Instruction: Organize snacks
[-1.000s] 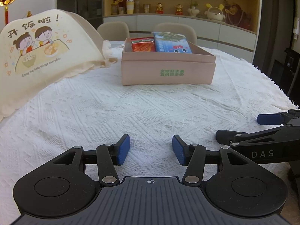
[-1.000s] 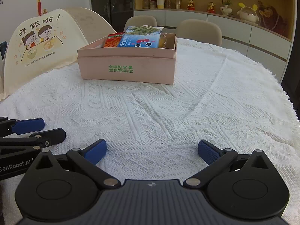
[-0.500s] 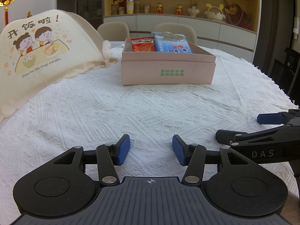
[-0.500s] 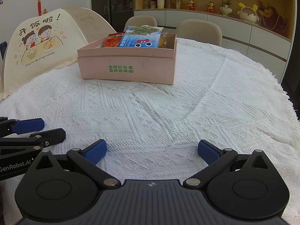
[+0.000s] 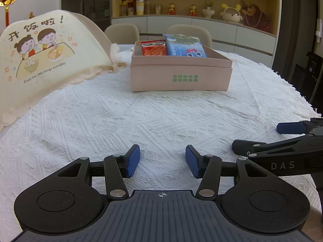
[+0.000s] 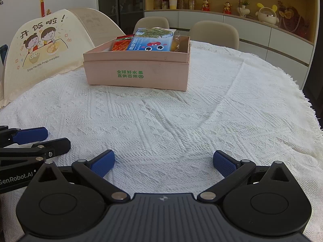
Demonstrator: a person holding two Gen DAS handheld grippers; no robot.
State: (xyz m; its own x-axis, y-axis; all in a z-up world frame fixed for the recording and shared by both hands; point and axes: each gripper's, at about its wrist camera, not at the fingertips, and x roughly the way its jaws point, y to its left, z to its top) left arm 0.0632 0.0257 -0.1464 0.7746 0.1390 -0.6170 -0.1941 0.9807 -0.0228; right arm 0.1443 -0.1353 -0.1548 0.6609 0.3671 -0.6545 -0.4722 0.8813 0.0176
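- The snacks sit in a pink box (image 5: 180, 76) in the upper middle of the left wrist view, well apart from both tongs, with bare white tablecloth (image 5: 161, 117) between.
- Inside stand a red packet (image 5: 154, 48) on the left and a blue packet (image 5: 185, 46) beside it, touching or nearly so; the right wrist view also shows something orange (image 6: 175, 44) behind the blue one, too hidden to name.
- No loose snack shows on the cloth, so the sorting looks close to done — or the rest lies out of frame.
- The box's long side runs across the frame, facing the tongs.
- The left gripper (image 5: 162, 160) is low in the frame, jaws apart and empty; the box lies straight ahead of it.
- The right gripper (image 6: 163, 162) is spread wider, also empty; the box lies ahead and left of it.
- Neither is clearly nearer — the left faces the box more squarely.
- A cream food cover (image 5: 40, 56) with a cartoon stands at the upper left, just beside the box.
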